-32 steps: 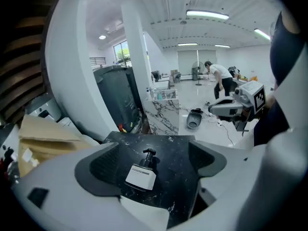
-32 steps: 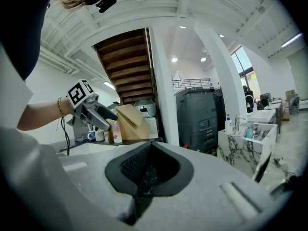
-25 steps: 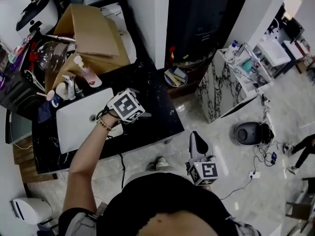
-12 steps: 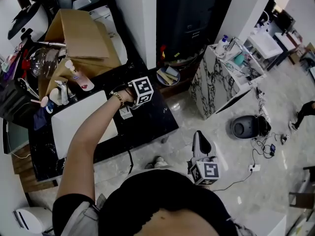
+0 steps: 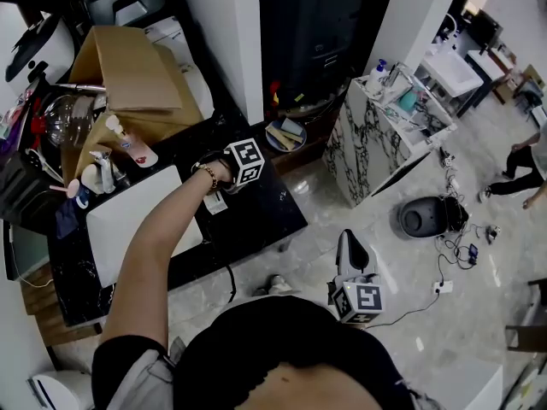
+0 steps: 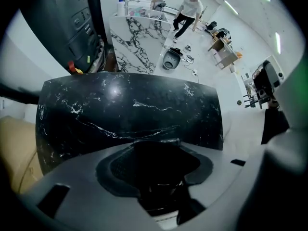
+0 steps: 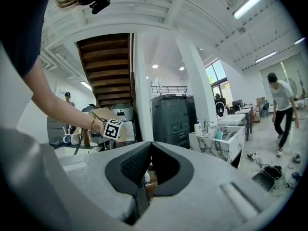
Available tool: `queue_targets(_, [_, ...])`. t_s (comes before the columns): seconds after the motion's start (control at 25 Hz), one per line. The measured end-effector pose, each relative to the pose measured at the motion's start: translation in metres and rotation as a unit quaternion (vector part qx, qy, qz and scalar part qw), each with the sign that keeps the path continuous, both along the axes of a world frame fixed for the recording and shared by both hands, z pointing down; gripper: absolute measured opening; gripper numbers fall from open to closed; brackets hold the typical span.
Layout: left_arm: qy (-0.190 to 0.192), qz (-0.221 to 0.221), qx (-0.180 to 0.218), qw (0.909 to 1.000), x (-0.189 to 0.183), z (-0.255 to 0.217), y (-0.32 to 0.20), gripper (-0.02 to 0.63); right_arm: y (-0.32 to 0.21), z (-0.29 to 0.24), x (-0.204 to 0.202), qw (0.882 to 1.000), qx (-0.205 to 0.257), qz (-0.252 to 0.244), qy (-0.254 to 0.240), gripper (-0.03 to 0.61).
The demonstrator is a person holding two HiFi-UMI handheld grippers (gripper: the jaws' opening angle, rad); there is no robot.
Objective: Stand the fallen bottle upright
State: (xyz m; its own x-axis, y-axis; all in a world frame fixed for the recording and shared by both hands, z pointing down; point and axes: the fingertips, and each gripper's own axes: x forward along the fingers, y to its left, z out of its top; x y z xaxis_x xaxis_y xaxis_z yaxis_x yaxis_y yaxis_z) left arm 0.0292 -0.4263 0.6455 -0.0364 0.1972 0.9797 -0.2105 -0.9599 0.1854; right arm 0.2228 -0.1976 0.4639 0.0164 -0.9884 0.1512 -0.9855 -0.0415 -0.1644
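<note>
A dark bottle [image 6: 161, 177] fills the hollow between my left gripper's [image 6: 159, 143] jaws. They have just been closing and now press round it. In the head view only the bottle's white label [image 5: 215, 202] shows against the black marble counter [image 5: 265, 212], just below my left gripper [image 5: 224, 184], which points steeply down under its marker cube. Whether the bottle lies flat or is tilted I cannot tell. My right gripper [image 5: 346, 244] hangs over the floor beside my body, shut with nothing in it. In its own view the right gripper [image 7: 150, 146] points level towards the counter.
On the counter's left are a white basin [image 5: 137, 220], pump bottles [image 5: 128, 143] and a cardboard box [image 5: 128, 67]. A bowl of small items [image 5: 286, 133] sits at the far edge. A marble shelf unit [image 5: 376, 135], a round appliance [image 5: 425, 218] and a walking person [image 5: 521, 169] are to the right.
My left gripper moved from above the white basin rightwards to the counter's far right part and tipped down onto the bottle. The right gripper has hardly shifted.
</note>
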Motion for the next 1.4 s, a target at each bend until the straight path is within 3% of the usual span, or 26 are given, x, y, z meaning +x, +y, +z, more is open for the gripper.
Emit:
queue_targets(0.28, [0.051,-0.028,0.019,0.9981,0.001,-0.011,-0.003,0.176,-0.006,0.001,-0.007,1.000,0.001,-0.016,0.008,0.003])
queue_targets(0.4, [0.115,-0.063,0.023,0.9912,0.010,-0.032,-0.010,0.137,-0.008,0.004,-0.009,1.000,-0.002,-0.026,0.015,0.003])
queue_targets(0.48, [0.180,-0.107,0.021,0.9777,0.018,-0.053,-0.018,0.099,-0.011,0.004,-0.012,0.999,-0.001,-0.034,0.015,0.003])
queue_targets(0.64, [0.301,-0.175,0.043,0.9365,0.026,-0.091,-0.036,0.094,-0.014,0.005,-0.018,0.999,-0.003,-0.047,0.018,0.003])
queue_targets(0.72, [0.341,-0.201,0.076,0.9150,0.025,-0.098,-0.045,0.094,-0.014,0.007,-0.020,0.998,-0.006,-0.052,0.019,0.003])
queue_targets(0.8, [0.383,-0.233,0.127,0.8851,0.021,-0.104,-0.055,0.094,-0.014,0.010,-0.020,0.998,-0.008,-0.055,0.019,0.003])
queue_targets(0.88, [0.432,-0.259,0.198,0.8407,0.016,-0.113,-0.064,0.094,-0.015,0.010,-0.019,0.998,-0.008,-0.053,0.018,0.005])
queue_targets(1.0, [0.502,-0.288,0.302,0.7577,0.005,-0.127,-0.067,0.095,-0.015,0.010,-0.019,0.999,-0.011,-0.049,0.015,0.003])
queue_targets(1.08, [0.524,-0.306,0.341,0.7179,-0.005,-0.127,-0.064,0.095,-0.015,0.012,-0.018,0.999,-0.014,-0.047,0.018,0.003])
queue_targets(1.12, [0.529,-0.313,0.353,0.7053,-0.009,-0.126,-0.062,0.094,-0.014,0.013,-0.018,0.999,-0.016,-0.047,0.020,0.005])
queue_targets(1.2, [0.536,-0.316,0.367,0.6917,-0.014,-0.123,-0.057,0.094,-0.015,0.014,-0.018,0.998,-0.019,-0.047,0.021,0.003])
queue_targets(1.4, [0.534,-0.315,0.389,0.6812,-0.017,-0.122,-0.055,0.097,-0.016,0.017,-0.024,0.998,-0.025,-0.050,0.015,0.003])
